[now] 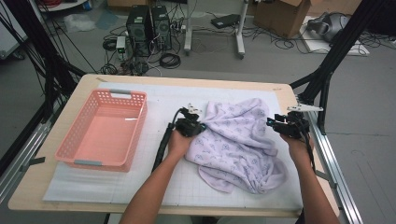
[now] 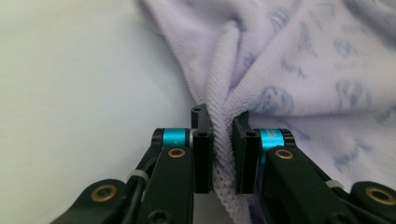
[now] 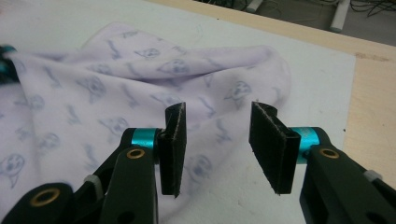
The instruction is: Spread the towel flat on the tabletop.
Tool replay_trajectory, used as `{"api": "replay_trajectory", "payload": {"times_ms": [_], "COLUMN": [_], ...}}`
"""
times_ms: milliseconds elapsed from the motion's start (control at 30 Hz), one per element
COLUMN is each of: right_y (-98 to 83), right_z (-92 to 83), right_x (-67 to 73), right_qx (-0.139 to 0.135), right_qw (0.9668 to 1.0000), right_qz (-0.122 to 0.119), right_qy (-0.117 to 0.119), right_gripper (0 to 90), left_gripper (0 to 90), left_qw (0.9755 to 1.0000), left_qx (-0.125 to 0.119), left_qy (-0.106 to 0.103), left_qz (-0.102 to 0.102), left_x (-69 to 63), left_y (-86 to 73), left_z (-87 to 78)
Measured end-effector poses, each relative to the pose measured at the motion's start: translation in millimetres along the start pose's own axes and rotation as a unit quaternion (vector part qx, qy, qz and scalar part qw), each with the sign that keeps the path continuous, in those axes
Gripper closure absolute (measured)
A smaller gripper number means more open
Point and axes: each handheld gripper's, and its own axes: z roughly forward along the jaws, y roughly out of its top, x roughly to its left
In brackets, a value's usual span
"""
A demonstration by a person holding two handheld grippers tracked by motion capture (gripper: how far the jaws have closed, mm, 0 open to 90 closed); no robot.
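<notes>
On the white-matted desk [image 1: 140, 186], the left tool [image 2: 223, 154] clamps the towel's [image 1: 238, 140] hem; the right tool [image 3: 217, 144] gapes empty, cloth just ahead.

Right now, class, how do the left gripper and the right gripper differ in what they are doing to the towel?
The left gripper is shut on a bunched edge of the towel; the right gripper stands open with nothing between its pads. The left one sits at the towel's left side, the right one at its right side, just off the cloth. Both have black jaws with blue bands, and each is held in a hand.
</notes>
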Motion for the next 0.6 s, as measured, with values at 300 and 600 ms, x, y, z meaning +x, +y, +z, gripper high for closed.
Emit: {"api": "replay_trajectory", "payload": {"times_ms": [300, 600], "right_y": [-5.6, -13.2], "right_z": [18.0, 74.8], "right_x": [0.0, 38.3], "right_qx": [0.041, 0.093], "right_qw": [0.9987, 0.9936], "right_qz": [0.029, 0.027], "right_qy": [0.003, 0.057], "right_gripper": [55.1, 48.6], "left_gripper": [80.6, 79.2], "left_qw": [0.9943, 0.9952], "left_qx": [-0.034, -0.044], "left_qy": [0.083, 0.063], "left_qz": [-0.058, -0.06], "left_x": [47.9, 50.4], "left_y": [-12.5, -26.2], "left_z": [-30.9, -32.6]}}
